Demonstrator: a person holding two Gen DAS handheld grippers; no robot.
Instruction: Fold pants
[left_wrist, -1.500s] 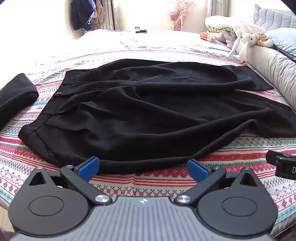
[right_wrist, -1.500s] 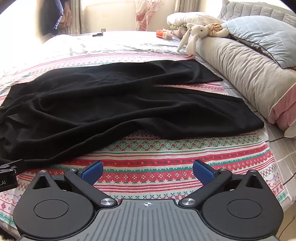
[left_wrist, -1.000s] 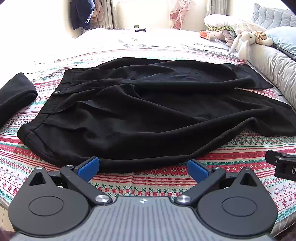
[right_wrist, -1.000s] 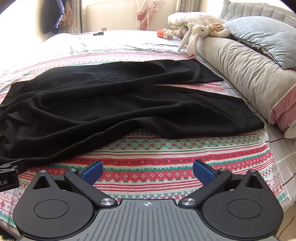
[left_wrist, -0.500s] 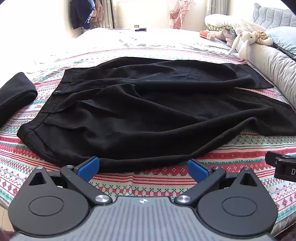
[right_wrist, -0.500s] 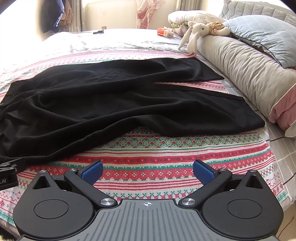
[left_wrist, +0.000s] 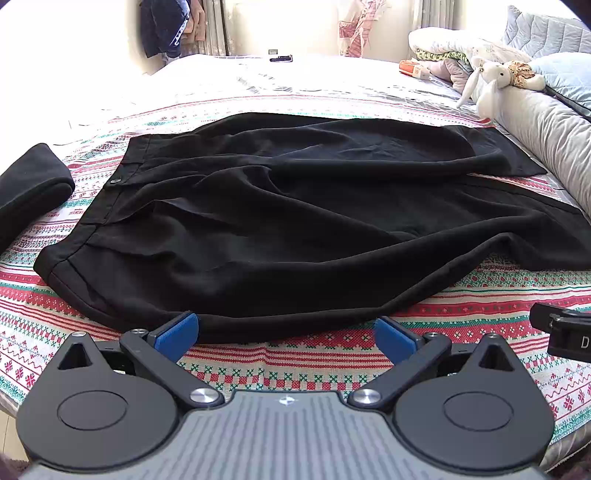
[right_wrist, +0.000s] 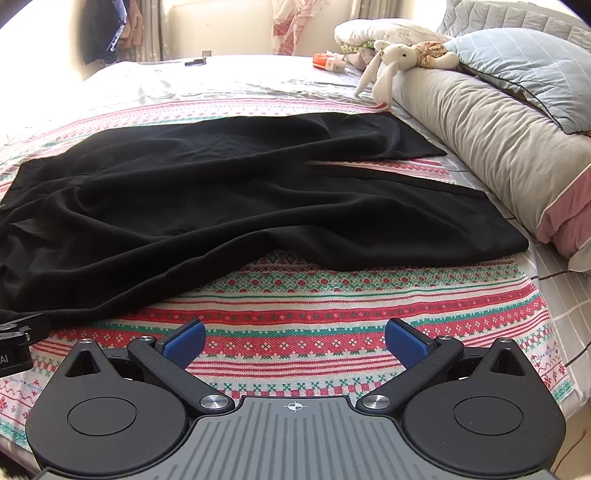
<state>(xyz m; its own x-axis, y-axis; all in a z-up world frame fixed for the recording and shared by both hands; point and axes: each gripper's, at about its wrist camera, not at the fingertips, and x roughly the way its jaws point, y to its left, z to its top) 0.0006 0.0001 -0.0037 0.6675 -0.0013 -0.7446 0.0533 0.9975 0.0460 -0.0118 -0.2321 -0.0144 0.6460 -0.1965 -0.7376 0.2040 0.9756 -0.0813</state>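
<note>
Black pants (left_wrist: 295, 221) lie spread and wrinkled on a patterned red, green and white blanket (left_wrist: 295, 354), waistband at the left, legs running right. They also show in the right wrist view (right_wrist: 221, 206), legs ending near the pillows. My left gripper (left_wrist: 286, 338) is open and empty at the pants' near edge, below the seat. My right gripper (right_wrist: 293, 341) is open and empty over the bare blanket (right_wrist: 332, 302), in front of the near leg.
A folded black garment (left_wrist: 29, 192) lies at the left edge of the bed. A long grey bolster (right_wrist: 491, 144), a blue pillow (right_wrist: 524, 66) and a white plush rabbit (right_wrist: 388, 66) line the right side. The bed's front edge is just below both grippers.
Both grippers have hardly moved and stay open. The pants lie as before.
</note>
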